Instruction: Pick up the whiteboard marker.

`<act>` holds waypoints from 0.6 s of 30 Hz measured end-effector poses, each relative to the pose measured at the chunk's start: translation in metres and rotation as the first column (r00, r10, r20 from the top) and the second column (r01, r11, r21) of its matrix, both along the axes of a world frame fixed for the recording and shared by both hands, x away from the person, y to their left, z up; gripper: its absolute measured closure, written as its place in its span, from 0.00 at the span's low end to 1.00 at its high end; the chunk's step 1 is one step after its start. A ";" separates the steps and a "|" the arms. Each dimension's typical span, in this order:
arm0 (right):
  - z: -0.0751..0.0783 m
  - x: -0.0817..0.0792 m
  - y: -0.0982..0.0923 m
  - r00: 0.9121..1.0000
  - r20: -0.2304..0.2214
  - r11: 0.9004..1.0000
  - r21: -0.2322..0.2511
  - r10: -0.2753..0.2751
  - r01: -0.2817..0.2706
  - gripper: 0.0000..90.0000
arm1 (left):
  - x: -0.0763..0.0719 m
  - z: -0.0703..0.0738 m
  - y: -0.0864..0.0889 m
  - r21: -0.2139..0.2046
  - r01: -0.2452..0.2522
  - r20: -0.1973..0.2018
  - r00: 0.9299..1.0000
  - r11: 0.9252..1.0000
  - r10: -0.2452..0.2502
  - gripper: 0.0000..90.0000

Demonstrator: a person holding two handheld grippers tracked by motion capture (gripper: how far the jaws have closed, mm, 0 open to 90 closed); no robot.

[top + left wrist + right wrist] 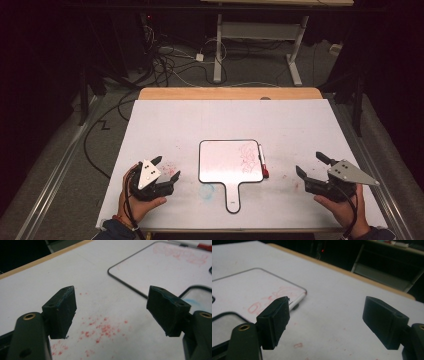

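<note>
Whiteboard paddle (230,162) lies flat at the middle of the white table (300,130), red scribbles near its right edge and a red-capped marker (262,161) resting along that edge. It looks light, stiff and slick; the handle (233,197) seems the best place to grip. Left gripper (166,169) and right gripper (310,165) rest on either side, jaws wide apart and empty. Left gripper view shows red flecks (100,331) on the table; right gripper view shows the marker's silver barrel (297,299).
</note>
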State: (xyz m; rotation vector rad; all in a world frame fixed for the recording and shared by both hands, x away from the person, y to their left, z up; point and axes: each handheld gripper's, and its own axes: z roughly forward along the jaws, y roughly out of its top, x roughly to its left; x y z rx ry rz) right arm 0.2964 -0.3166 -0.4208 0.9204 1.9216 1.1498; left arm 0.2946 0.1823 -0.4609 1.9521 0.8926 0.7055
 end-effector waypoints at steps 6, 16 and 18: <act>-0.006 0.005 0.000 0.996 -0.077 0.999 0.013 0.042 -0.041 0.26 | 0.000 -0.001 -0.004 0.010 0.023 -0.007 1.000 1.000 -0.023 0.24; -0.004 0.027 0.010 0.964 -0.242 0.994 0.020 0.111 -0.110 0.35 | 0.002 -0.008 -0.006 0.052 0.060 -0.047 0.997 0.997 -0.058 0.24; -0.003 0.040 0.017 0.951 -0.279 0.991 0.026 0.133 -0.131 0.36 | 0.002 -0.009 -0.006 0.063 0.057 -0.054 0.997 0.996 -0.053 0.24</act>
